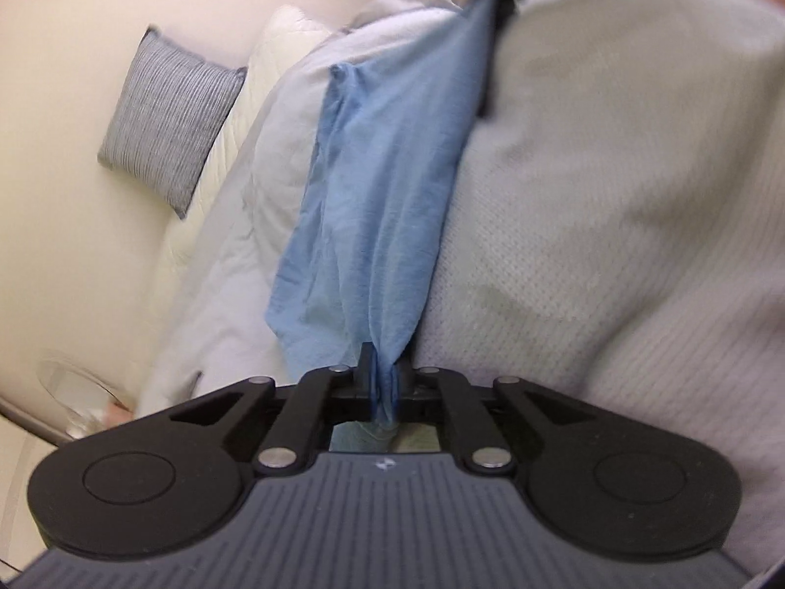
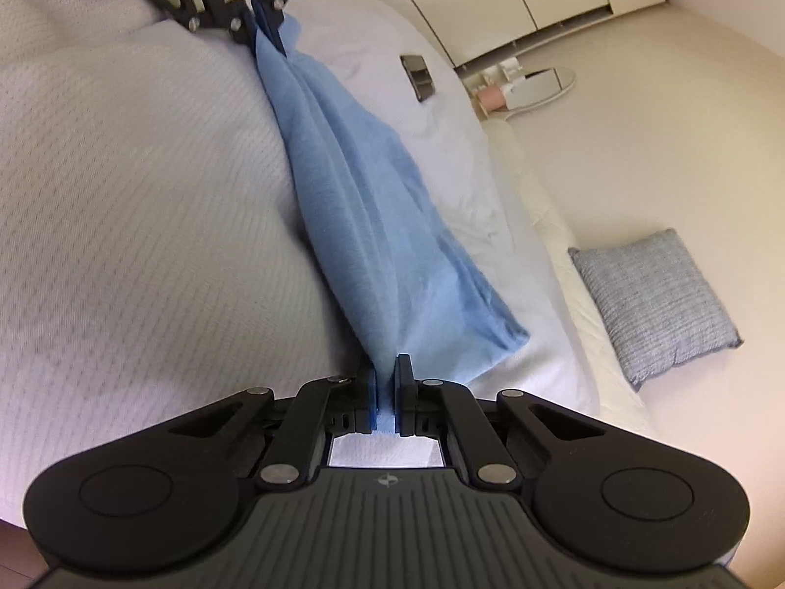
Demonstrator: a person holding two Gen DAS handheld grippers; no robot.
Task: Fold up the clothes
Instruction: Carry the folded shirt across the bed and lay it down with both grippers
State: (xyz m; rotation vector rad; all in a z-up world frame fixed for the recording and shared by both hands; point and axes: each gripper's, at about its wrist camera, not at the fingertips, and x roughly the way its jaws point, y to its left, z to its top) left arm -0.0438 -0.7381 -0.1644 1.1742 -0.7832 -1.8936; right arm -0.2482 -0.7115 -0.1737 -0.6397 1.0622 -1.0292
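Blue cloth (image 1: 387,181) stretched between left gripper (image 1: 385,383) and right gripper (image 2: 386,388) (both pinching it), above pale bedding (image 2: 122,172).

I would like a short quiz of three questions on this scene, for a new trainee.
1. True or false: both tongs are shut on the blue cloth.
2. The left tongs and the right tongs grip the cloth at: A) the same spot, B) opposite ends, C) nowhere.
3. Fill in: the striped grey cushion lies on the ____, beside the bed.

Key: 1 true; 2 B; 3 floor.
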